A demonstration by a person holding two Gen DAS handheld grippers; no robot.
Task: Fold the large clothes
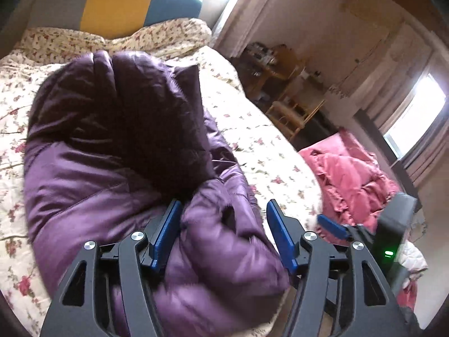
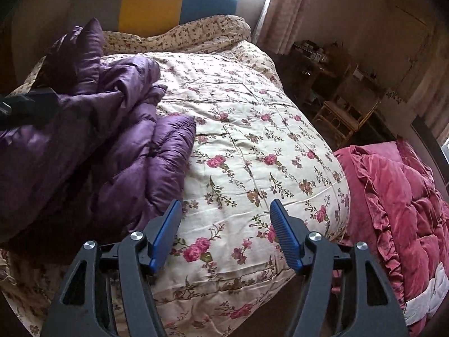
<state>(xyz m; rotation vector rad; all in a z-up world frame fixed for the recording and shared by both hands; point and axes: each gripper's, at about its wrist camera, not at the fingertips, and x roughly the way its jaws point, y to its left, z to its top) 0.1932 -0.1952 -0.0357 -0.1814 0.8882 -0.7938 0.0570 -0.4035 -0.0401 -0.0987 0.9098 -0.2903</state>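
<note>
The purple puffer jacket (image 1: 118, 146) lies bunched on the floral quilt (image 1: 252, 129) that covers the bed, toward the bed's left side and reaching to its near edge. In the left wrist view, its dark lining shows on the upper fold, and a shiny quilted sleeve or hem bulges up toward the camera. The left gripper (image 1: 221, 210) hangs just over that near bulge with its blue fingers (image 1: 168, 233) spread wide; padded fabric sits between them, touching the left one, but nothing is pinched. From the right wrist view the jacket (image 2: 84, 140) is a rumpled heap at the quilt's left edge, with one puffy panel folded out onto the flowered cloth.

The right gripper (image 2: 226, 210) hovers above bare quilt (image 2: 252, 146) near the bed's near edge, just beside the jacket, its blue fingers (image 2: 283, 230) apart and holding nothing. Its tip also shows at the right of the left wrist view (image 1: 334, 226).

At the far end of the bed stands a headboard (image 2: 168, 5) in grey, yellow and teal bands. Off the bed's right edge lies a pink ruffled comforter (image 2: 398, 196), and beyond it stand wooden chairs (image 2: 342, 118) by the wall.
</note>
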